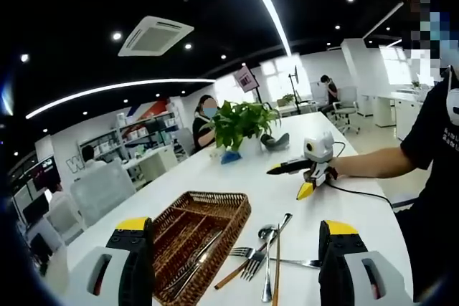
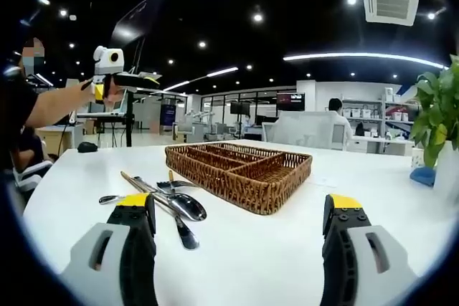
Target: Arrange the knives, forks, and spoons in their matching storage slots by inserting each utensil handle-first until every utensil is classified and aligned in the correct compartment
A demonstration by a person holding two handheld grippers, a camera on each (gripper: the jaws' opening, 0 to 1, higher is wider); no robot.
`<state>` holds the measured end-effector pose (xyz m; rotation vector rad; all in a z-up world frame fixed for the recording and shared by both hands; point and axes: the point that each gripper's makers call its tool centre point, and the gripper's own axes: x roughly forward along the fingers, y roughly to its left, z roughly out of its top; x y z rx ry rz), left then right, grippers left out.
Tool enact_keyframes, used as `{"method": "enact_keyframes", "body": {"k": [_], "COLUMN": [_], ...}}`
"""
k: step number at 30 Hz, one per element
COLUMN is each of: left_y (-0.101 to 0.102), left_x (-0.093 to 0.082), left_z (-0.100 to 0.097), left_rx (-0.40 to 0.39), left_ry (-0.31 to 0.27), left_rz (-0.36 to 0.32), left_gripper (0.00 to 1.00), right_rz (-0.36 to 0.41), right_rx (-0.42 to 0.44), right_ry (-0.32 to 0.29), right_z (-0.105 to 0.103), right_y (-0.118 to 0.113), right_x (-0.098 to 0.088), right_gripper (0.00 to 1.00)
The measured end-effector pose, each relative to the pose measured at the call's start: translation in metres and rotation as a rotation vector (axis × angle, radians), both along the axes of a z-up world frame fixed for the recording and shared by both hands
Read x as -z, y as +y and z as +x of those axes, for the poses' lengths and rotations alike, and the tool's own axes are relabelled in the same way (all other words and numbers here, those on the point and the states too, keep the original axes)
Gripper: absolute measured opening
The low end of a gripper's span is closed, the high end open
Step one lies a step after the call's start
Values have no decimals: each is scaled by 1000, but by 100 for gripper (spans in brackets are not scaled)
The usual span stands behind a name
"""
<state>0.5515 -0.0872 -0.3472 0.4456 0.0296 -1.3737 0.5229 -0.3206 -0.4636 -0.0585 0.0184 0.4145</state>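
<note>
Left tongs (image 1: 237, 263): jaws spread wide, nothing between them; hover above the worktop (image 1: 287, 177), w/ the basket just ahead-left and loose cutlery between the jaw tips. Also seen in right gripper view (image 2: 136, 77), up at far left, held in a person's hand, off the worktop.
Right tongs (image 2: 240, 245): jaws wide apart, nothing held; low over the worktop, basket straight ahead. In left gripper view (image 1: 301, 170) it sits at the far side, yellow tips apart, one tip down near the surface.
Basket (image 2: 240, 170): brown wicker tray w/ lengthwise dividers, flat on white worktop. Left gripper view shows some metal utensils (image 1: 190, 263) lying in its near compartments; types hard to tell.
Loose cutlery (image 1: 269, 252): forks and spoons in a crossed pile on the worktop just right of the basket, some w/ wood-coloured handles. In right gripper view, spoons (image 2: 176, 206) lie left of the basket, near but apart.
Plant (image 1: 240, 123): green, potted, far end of worktop.
</note>
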Motion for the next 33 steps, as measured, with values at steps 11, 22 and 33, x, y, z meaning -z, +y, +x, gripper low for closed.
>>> {"method": "enact_keyframes", "body": {"k": [11,22,33], "left_y": [-14,-32,-54], "left_x": [21,52,83], "left_z": [4,3,25], "left_rx": [20,69,31], "left_ry": [-28,-6,-40], "left_rz": [63,120,175], "left_gripper": [100,100,94], "right_rz": [24,19,15], "right_rx": [-19,-46,-76], "right_ry": [-9,-3,-3], "right_z": [-1,-2,-5], "right_y": [2,8,12], "right_x": [-3,1,2], "right_gripper": [100,100,100]}}
